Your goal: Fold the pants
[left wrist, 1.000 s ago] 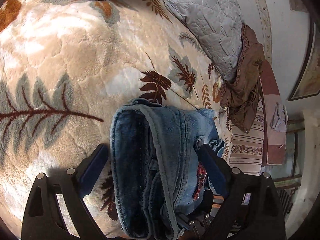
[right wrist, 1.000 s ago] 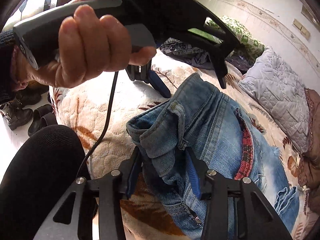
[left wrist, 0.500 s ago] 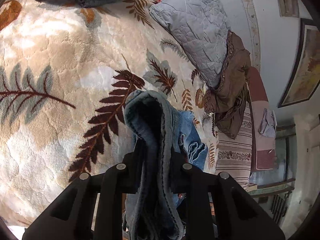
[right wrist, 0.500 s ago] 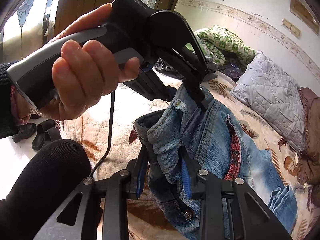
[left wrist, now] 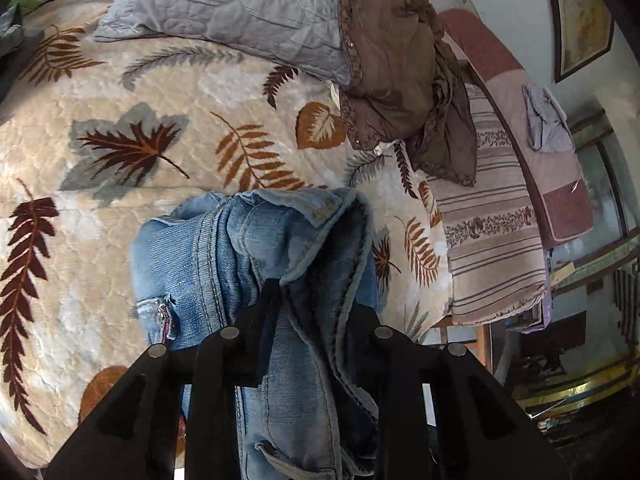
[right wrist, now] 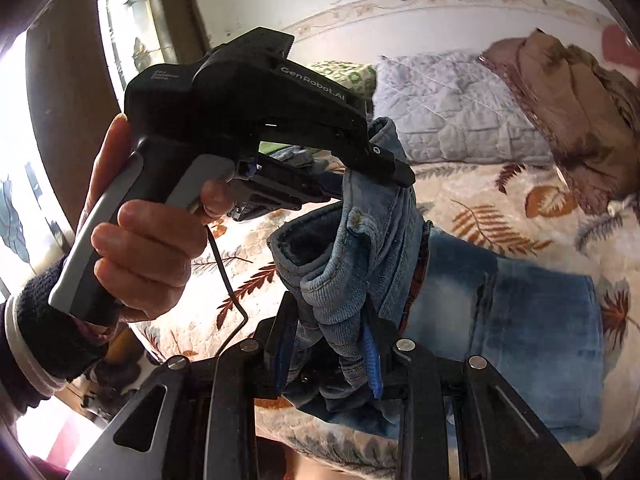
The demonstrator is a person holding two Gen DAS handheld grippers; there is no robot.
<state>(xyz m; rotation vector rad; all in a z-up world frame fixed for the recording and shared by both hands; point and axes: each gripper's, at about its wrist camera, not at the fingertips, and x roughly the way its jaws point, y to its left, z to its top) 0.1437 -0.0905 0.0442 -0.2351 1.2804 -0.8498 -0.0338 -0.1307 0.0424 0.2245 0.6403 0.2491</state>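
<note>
Two claws hold my faded denim pants (left wrist: 280, 248): the right claw (right wrist: 328, 344) pinches the thick waistband, and the left claw (left wrist: 312, 304), jaws easing open, clamps bunched cloth above the plush leaf-patterned bed (left wrist: 120, 92); beyond lies a quilted pillow (left wrist: 240, 4).

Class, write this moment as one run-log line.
task: fold pants | left gripper: jaws opening, denim between | right gripper: shut on jeans | jeans: waist end lifted off blanket
</note>
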